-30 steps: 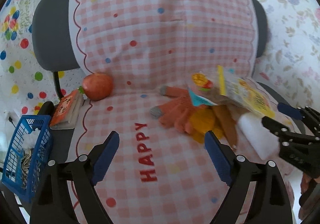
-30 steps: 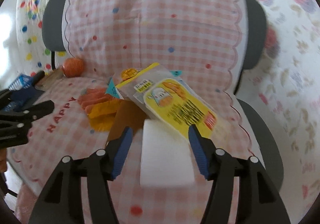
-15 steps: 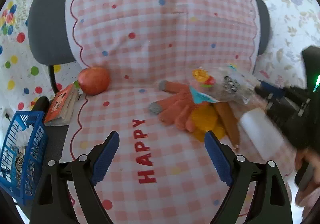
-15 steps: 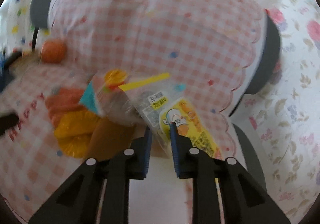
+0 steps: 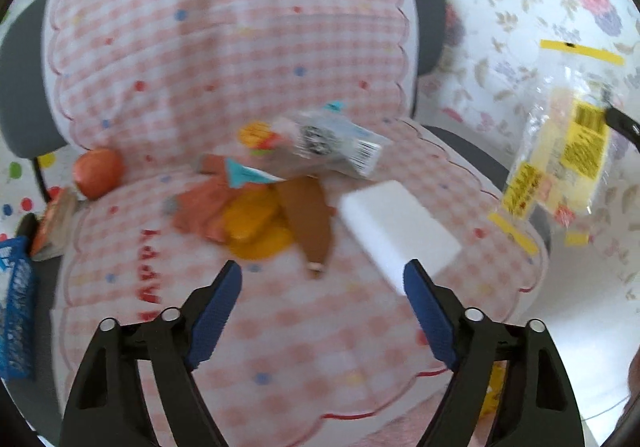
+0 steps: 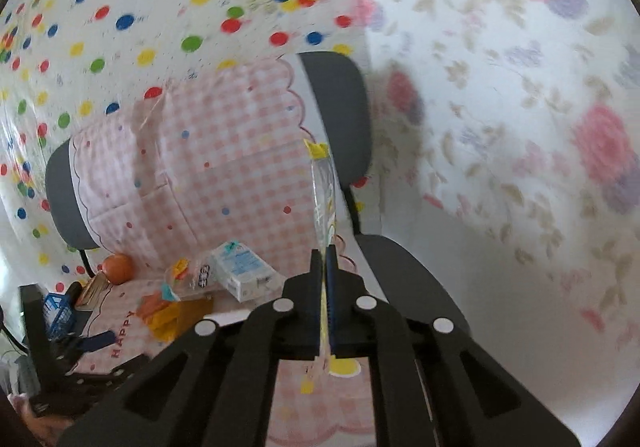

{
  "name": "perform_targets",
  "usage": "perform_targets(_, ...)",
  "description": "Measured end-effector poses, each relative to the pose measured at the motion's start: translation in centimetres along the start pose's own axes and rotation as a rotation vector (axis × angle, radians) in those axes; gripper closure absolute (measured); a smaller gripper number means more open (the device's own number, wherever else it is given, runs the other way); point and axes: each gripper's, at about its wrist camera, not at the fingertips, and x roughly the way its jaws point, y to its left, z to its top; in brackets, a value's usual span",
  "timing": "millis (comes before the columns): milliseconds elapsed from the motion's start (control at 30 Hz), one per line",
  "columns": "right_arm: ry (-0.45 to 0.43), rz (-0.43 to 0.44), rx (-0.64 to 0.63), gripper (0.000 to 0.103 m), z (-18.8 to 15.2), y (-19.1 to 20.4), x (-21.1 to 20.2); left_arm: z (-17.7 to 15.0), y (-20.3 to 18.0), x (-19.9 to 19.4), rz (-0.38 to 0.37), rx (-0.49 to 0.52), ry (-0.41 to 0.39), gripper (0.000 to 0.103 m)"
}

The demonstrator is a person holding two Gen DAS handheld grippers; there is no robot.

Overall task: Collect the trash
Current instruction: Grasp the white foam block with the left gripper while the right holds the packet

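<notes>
Right tool (image 6: pixel 324 259) clamped on thin edge of yellow wrapper (image 5: pixel 560 151) lifted off chair (image 5: pixel 460 151), could slip out; left tool (image 5: pixel 322 287) closing on nothing, white block (image 5: pixel 396 223) just ahead.

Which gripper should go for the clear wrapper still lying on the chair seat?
Left. The left gripper has nothing between its fingers, though its jaws are closing, and it faces the clear wrapper on the seat. The right gripper is shut on the yellow packet, lifted off the seat.
</notes>
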Motion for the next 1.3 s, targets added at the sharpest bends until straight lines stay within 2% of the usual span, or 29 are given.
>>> perform_targets(100, 0.003, 0.001, 0.008, 0.101, -2.0, -0.7, -1.6, 0.1, -2.0, 1.4, -0.008, 0.009, 0.040, 0.037)
perform_targets(167, 0.006, 0.002, 0.003, 0.101, -3.4, -0.9, -2.4, 0.3, -3.2, 2.6, -0.021, -0.001, 0.066, 0.037)
perform_targets(233, 0.016, 0.029, 0.021, 0.101, -4.5, -1.2, -2.7, 0.7, -4.1, 3.7, -0.033, -0.023, 0.088, 0.033)
perform_targets(300, 0.017, 0.039, 0.041, 0.101, -5.3, -1.8, -3.1, 1.2, -5.3, 4.8, -0.031, -0.046, 0.100, 0.015)
perform_targets(467, 0.009, 0.029, 0.069, 0.100, -6.0, -3.6, -3.8, 1.8, -7.7, 7.2, 0.040, -0.039, 0.108, 0.015)
perform_targets(633, -0.005, 0.009, 0.080, 0.101, -6.3, -4.9, -4.2, 1.6, -8.4, 9.1, 0.154, -0.030, 0.121, 0.015)
perform_targets(733, -0.004, 0.013, 0.089, 0.101, -6.4, -5.4, -4.2, 1.1, -8.0, 9.1, 0.167, -0.039, 0.122, 0.014)
perform_targets(833, -0.006, 0.012, 0.091, 0.101, -6.7, -5.7, -4.1, 0.3, -7.5, 8.1, 0.180, -0.034, 0.090, 0.014)
perform_targets(933, -0.007, 0.013, 0.091, 0.100, -6.8, -5.7, -4.2, -0.6, -6.6, 7.5, 0.141, -0.056, 0.080, 0.015)
perform_targets(1000, -0.008, 0.013, 0.092, 0.100, -6.8, -5.7, -4.2, -1.1, -5.8, 7.7, 0.082, -0.084, 0.095, 0.018)
perform_targets(1033, -0.008, 0.015, 0.093, 0.100, -6.9, -5.7, -4.2, -1.2, -5.8, 7.7, 0.078, -0.079, 0.091, 0.020)
perform_targets(1067, -0.007, 0.020, 0.096, 0.100, -7.0, -5.7, -4.1, -1.2, -5.9, 7.5, 0.066, -0.068, 0.084, 0.031)
perform_targets(1100, -0.005, 0.026, 0.097, 0.100, -7.1, -5.7, -4.1, -1.1, -6.0, 7.4, 0.041, -0.067, 0.087, 0.034)
perform_targets(1167, -0.004, 0.028, 0.100, 0.100, -7.3, -5.6, -4.1, -0.9, -6.2, 6.9, 0.046, -0.049, 0.073, 0.037)
perform_targets(1300, -0.010, 0.033, 0.094, 0.100, -7.3, -5.1, -4.3, -0.9, -6.7, 4.2, -0.023, 0.002, 0.006, 0.040)
